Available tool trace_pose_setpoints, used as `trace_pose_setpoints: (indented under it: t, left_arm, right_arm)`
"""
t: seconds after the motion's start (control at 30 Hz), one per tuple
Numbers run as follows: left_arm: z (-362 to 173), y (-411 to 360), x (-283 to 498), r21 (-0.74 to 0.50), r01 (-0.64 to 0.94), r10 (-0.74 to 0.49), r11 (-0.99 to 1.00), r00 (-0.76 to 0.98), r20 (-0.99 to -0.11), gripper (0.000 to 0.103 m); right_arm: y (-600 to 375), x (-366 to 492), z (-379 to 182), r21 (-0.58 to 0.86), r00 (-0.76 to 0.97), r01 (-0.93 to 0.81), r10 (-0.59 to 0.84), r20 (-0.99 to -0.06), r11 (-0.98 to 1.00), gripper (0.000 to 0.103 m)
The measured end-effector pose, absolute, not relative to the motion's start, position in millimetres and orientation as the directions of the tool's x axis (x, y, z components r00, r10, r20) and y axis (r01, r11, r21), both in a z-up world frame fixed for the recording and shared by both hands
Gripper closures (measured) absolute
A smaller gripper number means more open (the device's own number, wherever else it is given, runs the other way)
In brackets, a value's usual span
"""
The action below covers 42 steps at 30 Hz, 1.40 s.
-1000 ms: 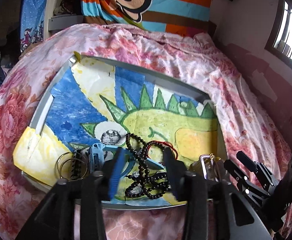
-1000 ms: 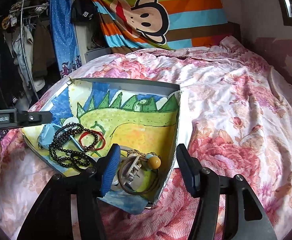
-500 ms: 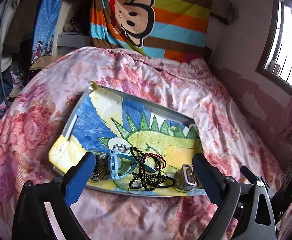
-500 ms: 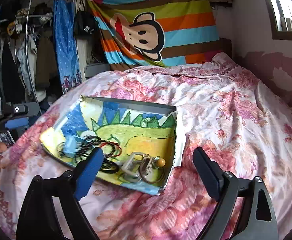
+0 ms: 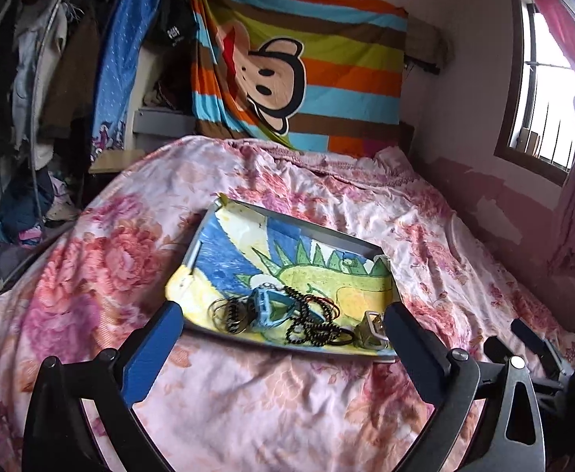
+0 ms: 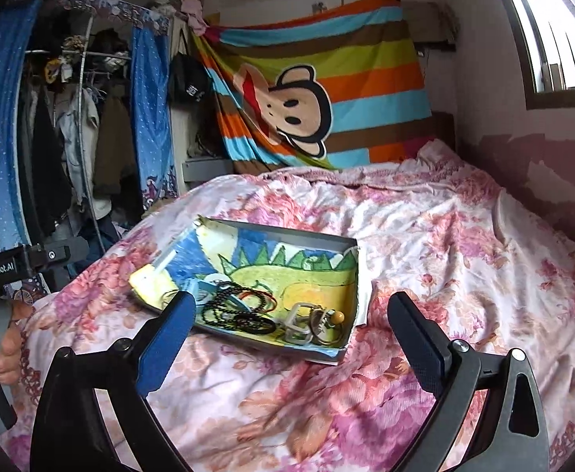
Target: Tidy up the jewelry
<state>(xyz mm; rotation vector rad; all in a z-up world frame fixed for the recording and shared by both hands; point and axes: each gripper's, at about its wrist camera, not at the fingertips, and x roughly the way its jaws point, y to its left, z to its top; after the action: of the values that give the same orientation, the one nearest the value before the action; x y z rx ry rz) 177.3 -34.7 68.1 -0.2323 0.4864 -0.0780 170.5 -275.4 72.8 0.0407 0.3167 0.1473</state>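
Observation:
A shallow grey box [image 5: 328,234] lined with a dinosaur drawing lies on the floral bedspread; it also shows in the right wrist view [image 6: 311,236]. Along its near edge lie metal rings [image 5: 228,312], a light blue watch [image 5: 266,306], black bead strands [image 5: 311,324] [image 6: 232,306] and a silver buckle [image 5: 372,328] [image 6: 301,324]. A ring with a yellow bead [image 6: 336,316] lies at the right. My left gripper [image 5: 283,338] is open and empty, held back above the bed before the box. My right gripper [image 6: 291,328] is open and empty too.
The pink floral bedspread [image 5: 248,393] covers the bed all around the box. A striped monkey blanket [image 5: 299,74] hangs on the far wall. A clothes rack [image 6: 71,126] stands at the left, a window [image 5: 543,90] at the right.
Both grippers have opened wide and pulled back and up from the box; the jewelry lies in it as before.

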Motion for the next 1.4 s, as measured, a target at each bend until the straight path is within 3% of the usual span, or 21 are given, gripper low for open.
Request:
trace_pose_setpoints:
  t: [0.5, 0.87, 1.4]
  left_arm:
    - [61, -11, 98, -0.116, -0.054, 0.006, 0.992, 0.924, -0.383, 0.0]
    - [46, -10, 63, -0.057, -0.07, 0.044, 0.996, 0.929, -0.368, 0.0]
    - [17, -9, 66, -0.047, -0.065, 0.04, 0.997, 0.911, -0.411, 0.0]
  right_arm:
    - [-244, 99, 68, 0.026, 0.961, -0.129, 0.131, -0.245, 0.991, 0.007]
    - [-241, 75, 53, 0.039, 0.957, -0.107, 0.113, -0.267, 0.994, 0.007]
    - [-244, 91, 34, 0.052, 0.937, -0.089, 0.102, -0.334, 0.995, 0.007]
